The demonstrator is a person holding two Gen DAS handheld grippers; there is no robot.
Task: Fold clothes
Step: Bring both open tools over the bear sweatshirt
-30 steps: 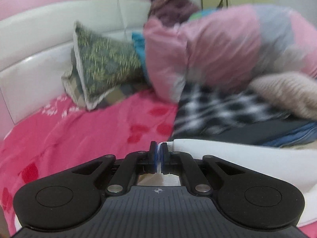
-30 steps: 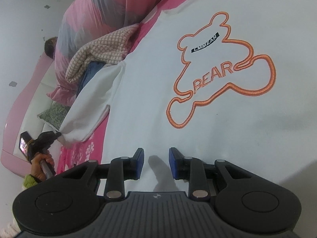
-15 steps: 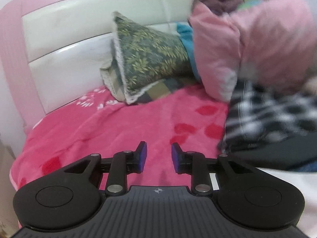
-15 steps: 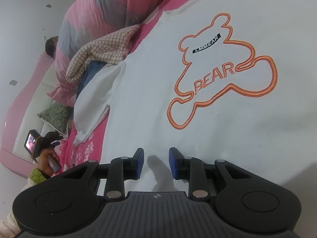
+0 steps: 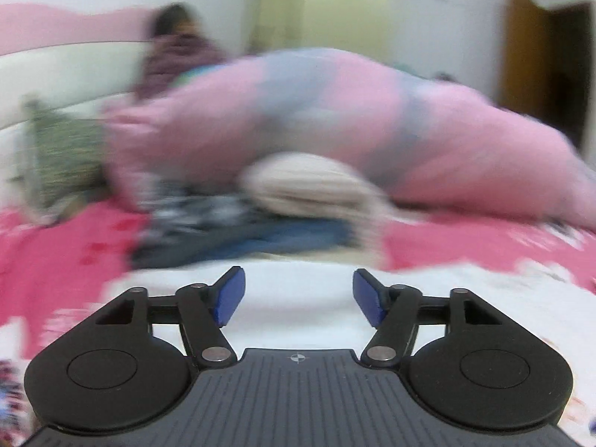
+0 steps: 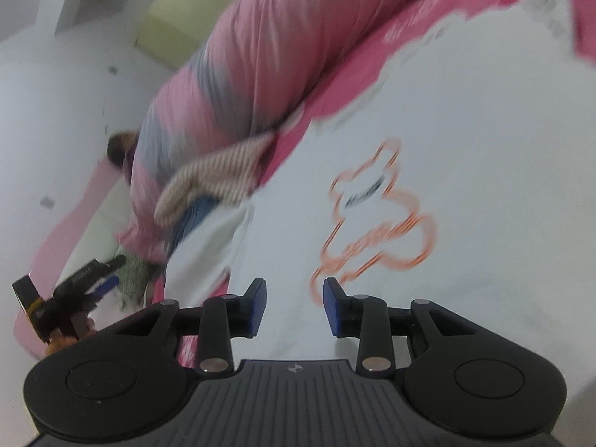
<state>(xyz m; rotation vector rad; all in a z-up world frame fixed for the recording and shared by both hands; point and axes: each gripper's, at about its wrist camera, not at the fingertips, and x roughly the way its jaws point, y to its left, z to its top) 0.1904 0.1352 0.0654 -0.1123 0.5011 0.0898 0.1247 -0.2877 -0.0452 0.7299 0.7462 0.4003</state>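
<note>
A white sweatshirt [image 6: 465, 141] with an orange bear outline [image 6: 376, 219] is spread flat on the pink bedsheet [image 5: 63, 260], print upward; one sleeve [image 6: 208, 246] is seen lying toward the heap of other clothes [image 5: 260, 219] beside the rolled pink duvet [image 5: 335, 119].

The left gripper [image 5: 298, 294] is held wide open above the white cloth, with nothing between its jaws. The right gripper [image 6: 294, 305] is held partly open over the sweatshirt's front, likewise empty.

Both views are smeared by motion. A grip taken in this condition may be misplaced: a single layer may be missed, or bedsheet may be pinched together with the garment. If the sleeve is dragged, the neighbouring heap may be disturbed and the fold skewed.
</note>
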